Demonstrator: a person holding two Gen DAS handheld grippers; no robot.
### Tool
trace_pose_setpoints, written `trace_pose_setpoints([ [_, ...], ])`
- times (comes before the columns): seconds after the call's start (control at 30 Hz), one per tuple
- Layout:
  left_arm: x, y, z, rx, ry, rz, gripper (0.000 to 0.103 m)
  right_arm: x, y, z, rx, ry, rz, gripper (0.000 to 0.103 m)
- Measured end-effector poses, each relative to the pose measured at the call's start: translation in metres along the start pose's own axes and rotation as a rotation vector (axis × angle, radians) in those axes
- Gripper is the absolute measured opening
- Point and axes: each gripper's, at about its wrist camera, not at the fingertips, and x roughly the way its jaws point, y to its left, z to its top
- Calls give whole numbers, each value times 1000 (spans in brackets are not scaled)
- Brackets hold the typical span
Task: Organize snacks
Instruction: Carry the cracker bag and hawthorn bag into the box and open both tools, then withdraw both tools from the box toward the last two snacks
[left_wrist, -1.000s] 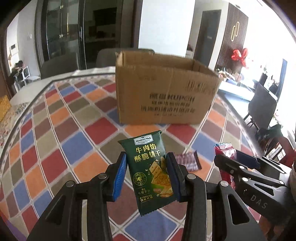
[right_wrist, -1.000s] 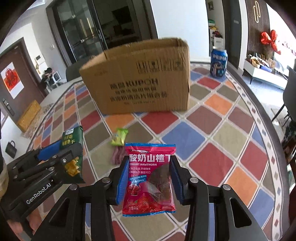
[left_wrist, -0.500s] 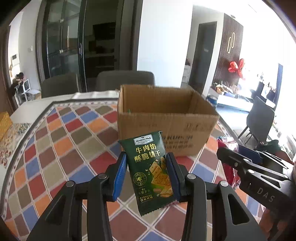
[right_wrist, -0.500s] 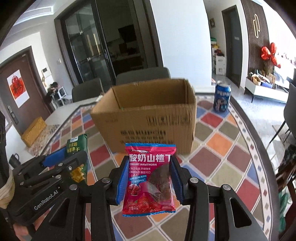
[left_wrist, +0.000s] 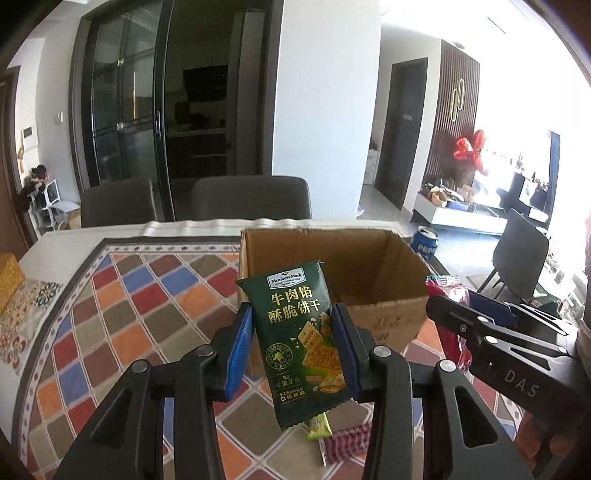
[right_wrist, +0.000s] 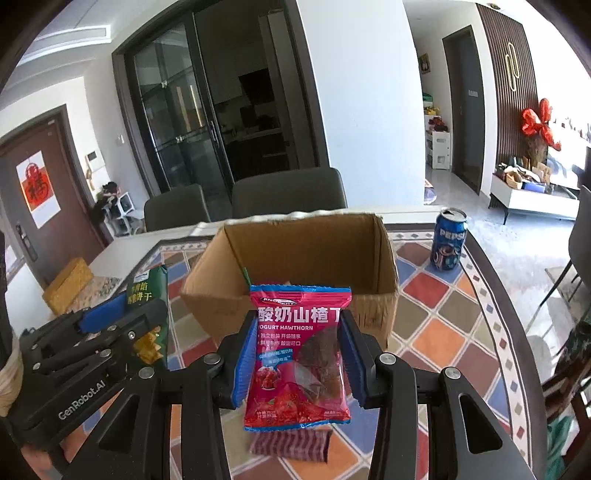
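Note:
My left gripper (left_wrist: 293, 349) is shut on a dark green cracker packet (left_wrist: 301, 343), held upright above the table. My right gripper (right_wrist: 299, 356) is shut on a red yogurt hawthorn packet (right_wrist: 299, 354), also upright. Both hang in front of an open cardboard box (left_wrist: 384, 314) (right_wrist: 295, 254), whose inside shows from above. The left gripper with its green packet (right_wrist: 147, 295) appears at the left of the right wrist view. The right gripper (left_wrist: 491, 339) shows at the right of the left wrist view. On the table below lie a small yellow-green packet (left_wrist: 319, 430) and a striped maroon packet (left_wrist: 345, 445) (right_wrist: 290, 445).
The table wears a checked, many-coloured cloth (left_wrist: 122, 317). A blue Pepsi can (right_wrist: 448, 240) stands right of the box. Two grey chairs (left_wrist: 251, 197) sit behind the table. A yellow box (right_wrist: 68, 278) lies at the far left edge.
Both grippers have risen with their packets. The box, seen from the side before, now shows its open top and inside. The loose packets on the table have dropped lower in view.

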Motion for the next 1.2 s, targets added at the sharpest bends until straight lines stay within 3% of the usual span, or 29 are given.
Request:
trace_pose_setpoints([
  [0.43, 37, 10, 34, 16, 5, 5, 42, 29, 7, 47, -50, -33, -22, 43],
  [0.73, 72, 11, 47, 29, 40, -28, 42, 58, 1, 61, -58, -7, -42, 43],
  [0.93, 87, 7, 50, 62, 51, -8, 42, 73, -2, 66, -62, 5, -57, 44],
  [1.07, 85, 5, 49, 89, 23, 48, 59, 77, 0, 66, -81, 5, -82, 48],
  [1.2, 78, 8, 44, 91, 20, 43, 59, 74, 1, 62, -104, 13, -99, 49],
])
